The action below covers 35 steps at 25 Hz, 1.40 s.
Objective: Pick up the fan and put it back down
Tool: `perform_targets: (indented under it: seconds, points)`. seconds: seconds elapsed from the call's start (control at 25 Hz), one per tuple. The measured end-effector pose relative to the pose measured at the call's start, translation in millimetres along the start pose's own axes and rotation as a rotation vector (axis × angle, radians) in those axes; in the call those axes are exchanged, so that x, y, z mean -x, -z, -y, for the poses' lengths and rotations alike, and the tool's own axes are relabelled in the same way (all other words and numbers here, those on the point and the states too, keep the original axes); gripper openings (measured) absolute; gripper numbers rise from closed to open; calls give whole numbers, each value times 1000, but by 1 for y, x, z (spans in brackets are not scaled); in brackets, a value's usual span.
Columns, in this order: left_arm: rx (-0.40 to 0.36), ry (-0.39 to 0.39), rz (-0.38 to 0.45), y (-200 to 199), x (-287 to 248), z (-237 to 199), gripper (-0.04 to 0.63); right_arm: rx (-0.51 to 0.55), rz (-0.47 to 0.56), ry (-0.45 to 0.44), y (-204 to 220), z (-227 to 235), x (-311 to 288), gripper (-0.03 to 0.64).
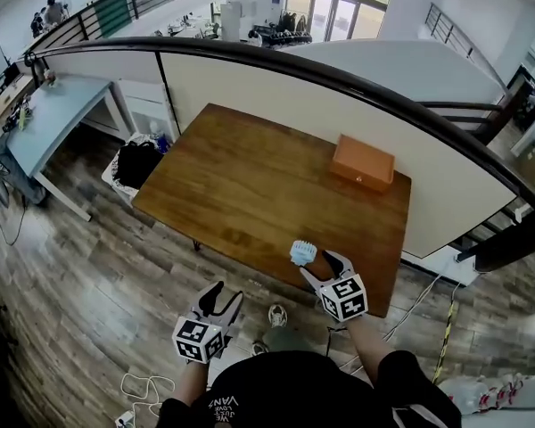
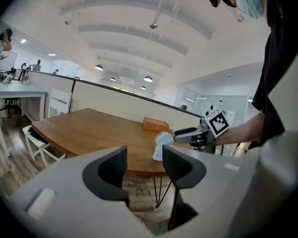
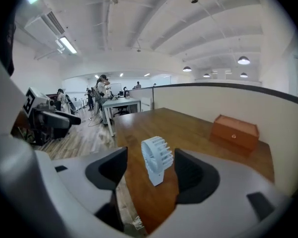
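A small white fan [image 1: 303,253] stands on its base near the front edge of the brown wooden table [image 1: 241,176]. My right gripper [image 1: 323,266] is just right of it at the table edge and open. In the right gripper view the fan [image 3: 157,158] shows in the gap ahead of the gripper [image 3: 150,157], and neither pad touches it. My left gripper [image 1: 226,294] hangs over the floor short of the table, open and empty. From the left gripper [image 2: 145,165] view, the fan [image 2: 162,144] and the right gripper [image 2: 181,134] are seen side by side.
An orange wooden box [image 1: 363,162] sits at the table's far right, near a curved partition wall [image 1: 276,87]. A white desk [image 1: 53,114] and a black bag [image 1: 138,163] are to the left. Cables [image 1: 143,386] lie on the wood floor by my feet.
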<state>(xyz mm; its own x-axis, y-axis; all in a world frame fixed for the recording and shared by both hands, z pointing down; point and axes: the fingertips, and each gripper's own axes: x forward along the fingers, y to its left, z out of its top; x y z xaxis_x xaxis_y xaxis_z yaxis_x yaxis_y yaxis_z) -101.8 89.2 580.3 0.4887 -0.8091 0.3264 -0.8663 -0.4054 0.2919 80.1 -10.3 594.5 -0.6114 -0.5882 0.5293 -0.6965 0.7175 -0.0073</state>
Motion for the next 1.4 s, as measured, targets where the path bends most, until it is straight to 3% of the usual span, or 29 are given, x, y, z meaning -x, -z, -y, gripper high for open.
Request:
perform_targets:
  seconds: [0.28,0.48,0.56,0.72,1.16,1.4]
  points:
    - [0,-37,18,-25,-26,-25,209,214,-100,-130,2,-1,-33,273]
    - [20,-79,38,-43,-56,-41,209,251,-131,-206,6,2,-44,269]
    - [24,-85,39,-46,-71,-45,209,270,-124,-244,4,4,-48,190]
    - [28,-95,41,-52,-96,-47,209,268,-126,-300,2,11,-51,187]
    - [39,-66,14,-62,-143,-73,209,257,-59,-273,-59,65,-97,186]
    - [10,21,-22,-87,-174,-118,209,252,-51,-195,-104,91,-142,186]
